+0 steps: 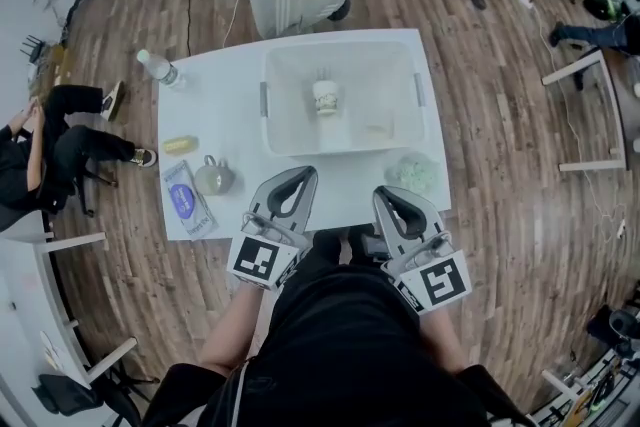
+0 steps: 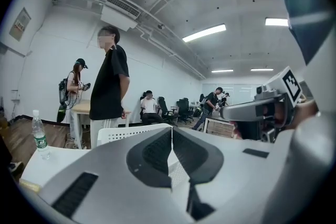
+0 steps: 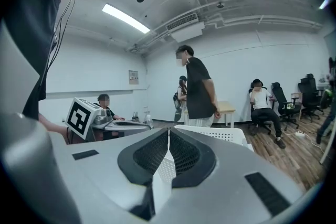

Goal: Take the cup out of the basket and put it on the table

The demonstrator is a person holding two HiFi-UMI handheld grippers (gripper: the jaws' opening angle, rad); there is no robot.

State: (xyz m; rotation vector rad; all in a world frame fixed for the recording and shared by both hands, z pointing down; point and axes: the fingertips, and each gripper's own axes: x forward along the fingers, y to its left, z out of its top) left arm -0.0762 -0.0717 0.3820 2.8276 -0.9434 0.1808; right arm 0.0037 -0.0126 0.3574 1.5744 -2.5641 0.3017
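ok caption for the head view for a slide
Shut, empty left gripper and right gripper at the near edge of the table; the cup sits in the white basket.

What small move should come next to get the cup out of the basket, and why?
Probably open the left gripper and start it forward over the near wall of the basket. Both it and the right gripper are shut and empty at the near edge of the table, while the cup stands inside the basket, untouched; shut jaws cannot take it.
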